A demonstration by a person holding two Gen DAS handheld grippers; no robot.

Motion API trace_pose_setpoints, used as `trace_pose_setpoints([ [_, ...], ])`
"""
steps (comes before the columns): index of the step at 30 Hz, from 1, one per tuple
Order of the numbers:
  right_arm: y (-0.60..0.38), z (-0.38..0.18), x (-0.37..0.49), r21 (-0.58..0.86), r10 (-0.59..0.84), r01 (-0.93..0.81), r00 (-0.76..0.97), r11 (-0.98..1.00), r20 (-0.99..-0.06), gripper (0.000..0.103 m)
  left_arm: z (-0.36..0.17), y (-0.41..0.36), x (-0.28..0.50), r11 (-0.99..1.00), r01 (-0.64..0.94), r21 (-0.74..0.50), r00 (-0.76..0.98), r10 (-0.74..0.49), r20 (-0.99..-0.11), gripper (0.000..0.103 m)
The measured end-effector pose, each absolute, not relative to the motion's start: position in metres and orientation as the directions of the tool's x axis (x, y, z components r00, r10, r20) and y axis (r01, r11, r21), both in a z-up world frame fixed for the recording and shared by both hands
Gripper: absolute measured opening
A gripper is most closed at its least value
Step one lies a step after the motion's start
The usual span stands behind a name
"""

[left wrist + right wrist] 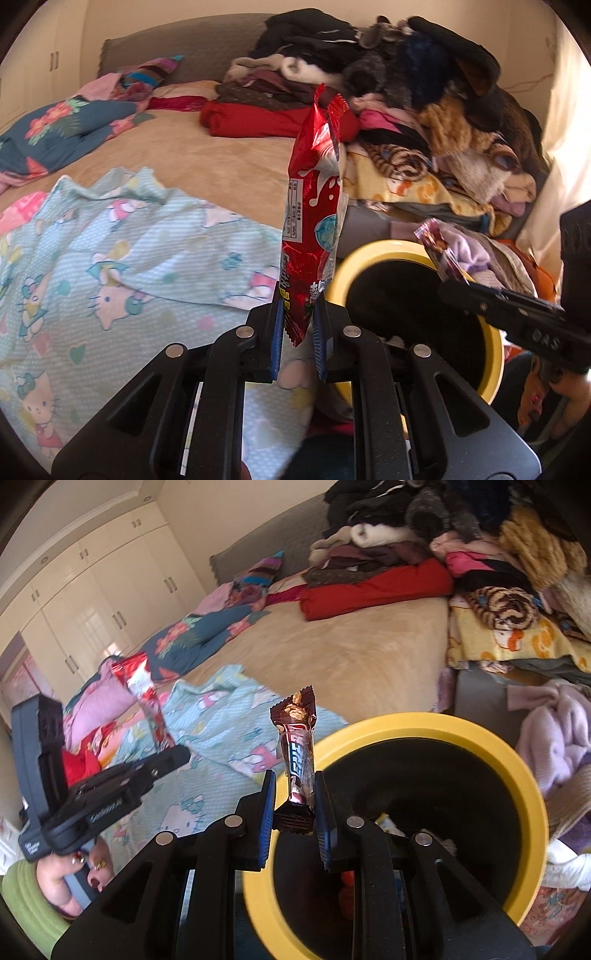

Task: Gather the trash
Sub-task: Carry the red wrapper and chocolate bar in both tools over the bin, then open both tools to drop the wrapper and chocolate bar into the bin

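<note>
My left gripper (298,325) is shut on a tall red snack wrapper (314,206) and holds it upright at the left rim of a yellow-rimmed black bin (341,273). My right gripper (293,808) is shut on a brown candy bar wrapper (297,746), held upright at the bin's (517,771) near-left rim. The bin holds some trash at its bottom. The right gripper with its wrapper (441,254) shows over the bin in the left wrist view. The left gripper (173,755) with the red wrapper (144,698) shows at the left in the right wrist view.
The bin stands beside a bed (221,155) with a tan cover. A mint cartoon-print sheet (110,258) lies at the near edge. A tall heap of clothes (424,110) covers the bed's right side, a blue floral quilt (66,125) the left. White wardrobes (92,590) stand behind.
</note>
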State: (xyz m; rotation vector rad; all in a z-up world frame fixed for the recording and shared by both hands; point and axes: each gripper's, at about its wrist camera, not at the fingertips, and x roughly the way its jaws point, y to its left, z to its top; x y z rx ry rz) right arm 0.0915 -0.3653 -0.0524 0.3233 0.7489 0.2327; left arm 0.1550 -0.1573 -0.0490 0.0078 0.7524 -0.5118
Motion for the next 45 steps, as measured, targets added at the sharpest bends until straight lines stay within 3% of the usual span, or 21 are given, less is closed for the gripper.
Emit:
trace_pose_setpoints([
  [31, -0.463, -0.065, 0.072, 0.431, 0.199, 0.126, 0.749, 0.894, -0.632, 0.02, -0.078, -0.268, 0.096, 0.704, 0.7, -0.117, 0.394, -0.517, -0.76, 0.009],
  [39, -0.468, -0.071, 0.073, 0.448, 0.213, 0.137, 0.735, 0.883, -0.644, 0.022, -0.095, -0.282, 0.097, 0.666, 0.729, -0.161, 0.298, -0.52, -0.801, 0.009],
  [41, -0.47, -0.072, 0.073, 0.453, 0.213, 0.142, 0.736, 0.88, -0.643, 0.024, -0.098, -0.284, 0.097, 0.668, 0.726, -0.164, 0.294, -0.516, -0.804, 0.01],
  [45, -0.473, -0.069, 0.069, 0.455, 0.2, 0.153, 0.746, 0.877, -0.636, 0.04, -0.102, -0.287, 0.099, 0.677, 0.716, -0.173, 0.286, -0.51, -0.812, 0.012],
])
